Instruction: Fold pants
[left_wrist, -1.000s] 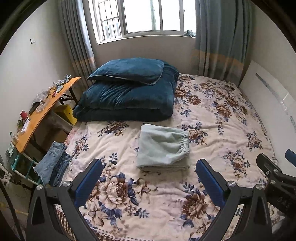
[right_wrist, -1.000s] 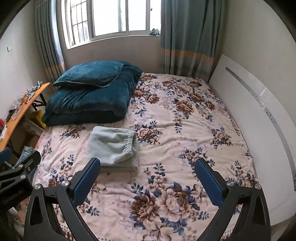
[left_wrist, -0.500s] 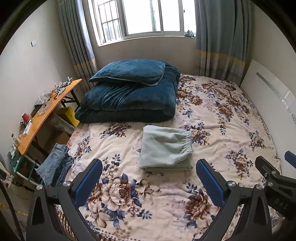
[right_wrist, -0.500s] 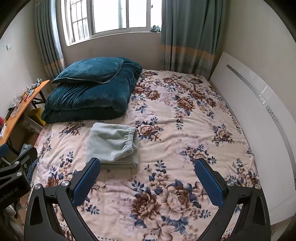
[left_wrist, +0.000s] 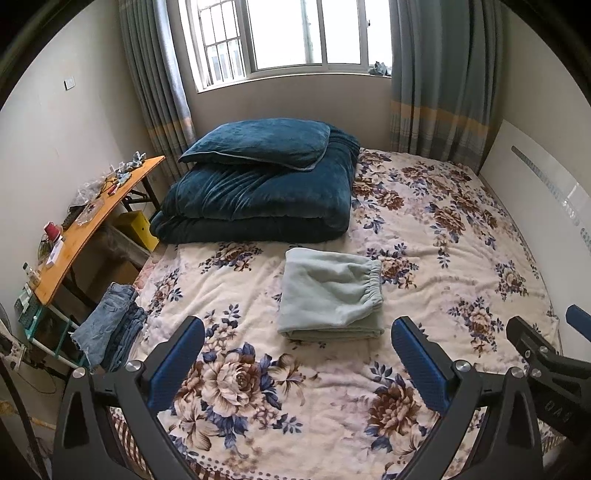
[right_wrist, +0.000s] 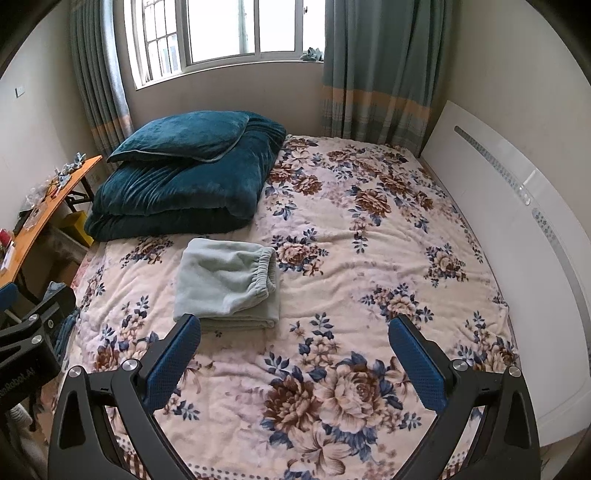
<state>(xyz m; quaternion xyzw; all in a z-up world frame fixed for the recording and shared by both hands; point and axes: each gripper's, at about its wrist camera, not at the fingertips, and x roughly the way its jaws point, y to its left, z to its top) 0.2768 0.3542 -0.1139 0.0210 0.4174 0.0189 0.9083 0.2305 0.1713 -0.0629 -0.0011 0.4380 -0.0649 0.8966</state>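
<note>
**Folded pants ahead of both claws, nearer the left**

Bed (left_wrist: 461, 258): we note the floral blanket covers it wall to wall. A dark teal quilt (left_wrist: 258, 199) with a pillow (left_wrist: 258, 142) on top sits at the far left corner under the window.

Pants (left_wrist: 328, 295): pale green and lying on the bed just in front of the quilt, apart from it, already in a compact rectangle of several layers. The elastic waistband faces right; the folded edges run along the near side. We judge the folding done or all but done. The stack's slightly longer side runs away from us, toward the quilt.

Key relation: in the left wrist view the pants lie straight ahead, centred between the fingers and beyond their tips. In the right wrist view the pants (right_wrist: 227, 282) lie ahead and to the left, with the near corner just past the left fingertip. So the left claw is lined up with the stack and the right claw would have to cross over leftward.

Left claw (left_wrist: 295, 345): jaws spread wide, holding nothing, above the blanket.

Right claw (right_wrist: 295, 343): likewise spread and empty.

Side note: denim garments (left_wrist: 110, 325) hang off the bed's left edge by the orange worktop (left_wrist: 85, 236).
</note>
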